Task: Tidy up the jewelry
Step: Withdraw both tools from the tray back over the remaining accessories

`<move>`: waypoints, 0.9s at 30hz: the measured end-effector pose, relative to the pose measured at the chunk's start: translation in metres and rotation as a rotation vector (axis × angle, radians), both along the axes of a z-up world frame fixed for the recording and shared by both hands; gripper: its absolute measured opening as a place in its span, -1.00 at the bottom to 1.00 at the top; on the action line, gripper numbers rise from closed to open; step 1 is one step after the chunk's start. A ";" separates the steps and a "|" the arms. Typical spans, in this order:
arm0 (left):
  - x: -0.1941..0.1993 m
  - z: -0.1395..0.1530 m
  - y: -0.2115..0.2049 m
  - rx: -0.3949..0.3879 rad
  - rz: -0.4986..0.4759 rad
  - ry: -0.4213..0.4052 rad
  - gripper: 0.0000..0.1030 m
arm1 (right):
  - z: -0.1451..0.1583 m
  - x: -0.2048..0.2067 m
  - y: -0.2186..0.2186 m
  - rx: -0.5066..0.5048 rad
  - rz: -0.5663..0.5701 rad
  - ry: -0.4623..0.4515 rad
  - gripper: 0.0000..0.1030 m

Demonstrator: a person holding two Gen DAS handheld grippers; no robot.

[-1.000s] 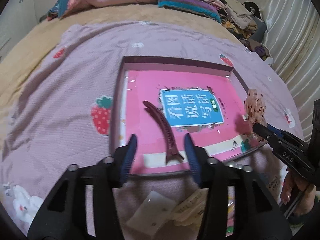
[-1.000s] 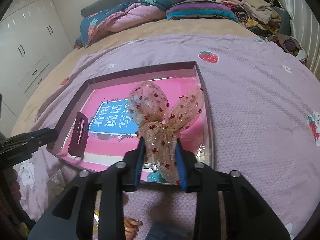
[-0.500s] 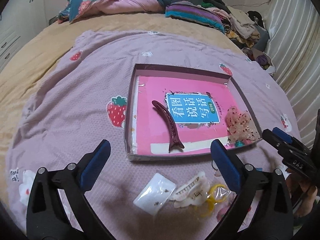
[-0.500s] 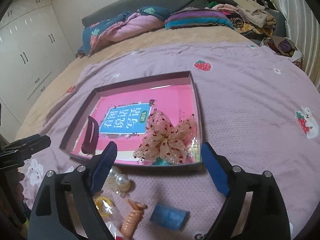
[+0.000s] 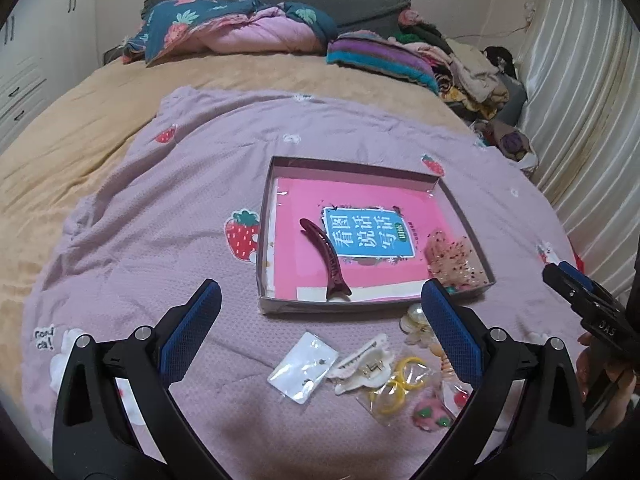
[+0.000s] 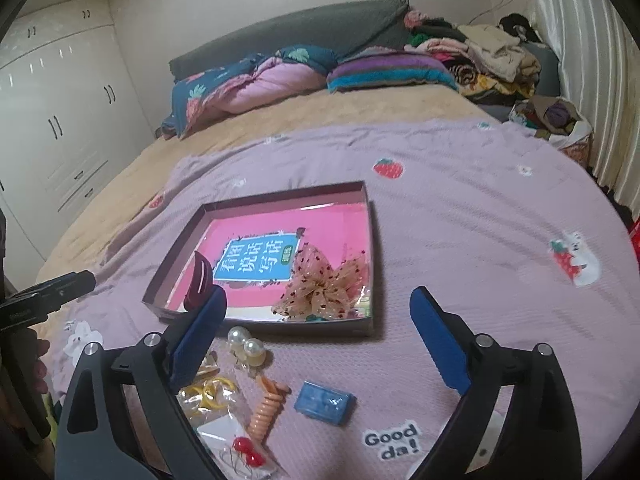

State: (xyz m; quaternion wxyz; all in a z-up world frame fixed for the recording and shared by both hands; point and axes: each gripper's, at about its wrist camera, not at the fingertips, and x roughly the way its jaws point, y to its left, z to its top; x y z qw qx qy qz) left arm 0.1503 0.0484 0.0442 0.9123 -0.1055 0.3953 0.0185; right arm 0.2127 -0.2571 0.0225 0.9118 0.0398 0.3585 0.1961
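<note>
left gripper (image 5: 320, 320) held wide open, nothing gripped | right gripper (image 6: 318, 336) spread open too | maroon clip (image 5: 326, 260) and spotted bow (image 6: 320, 288) seen lying in tray (image 5: 276, 306), frame centre

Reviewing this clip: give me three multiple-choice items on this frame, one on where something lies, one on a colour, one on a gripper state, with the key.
1. Where does the dark red hair clip lie?
A. in the shallow box
B. on the blanket beside the box
C. in the left gripper

2. What colour is the small wrapped block on the purple blanket?
A. yellow
B. blue
C. white

3. How does the right gripper stand?
A. shut on the sheer bow
B. shut on nothing
C. open, holding nothing

Key: 1 A, the clip rests on the pink book cover inside the box walls. 2 B, it shows blue beside the orange spiral tie. 3 C, its fingers are spread wide and the sheer bow lies in the box.
</note>
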 end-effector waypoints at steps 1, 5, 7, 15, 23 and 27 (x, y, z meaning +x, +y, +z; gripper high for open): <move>-0.003 0.001 0.000 0.002 0.004 -0.005 0.82 | 0.003 -0.003 -0.002 0.000 -0.002 -0.008 0.80; -0.014 0.005 0.000 -0.002 -0.005 -0.016 0.82 | 0.016 -0.018 -0.010 0.004 -0.009 -0.042 0.80; -0.020 0.006 0.000 0.003 -0.007 -0.018 0.82 | 0.020 -0.024 -0.014 0.007 -0.008 -0.052 0.82; -0.045 0.008 0.000 0.009 -0.022 -0.030 0.82 | 0.031 -0.049 -0.018 0.009 0.015 -0.077 0.84; -0.068 0.008 -0.005 0.038 -0.036 -0.041 0.82 | 0.030 -0.077 -0.016 -0.008 0.065 -0.095 0.84; -0.077 0.004 -0.009 0.039 -0.045 -0.041 0.82 | 0.026 -0.087 -0.015 -0.017 0.079 -0.092 0.84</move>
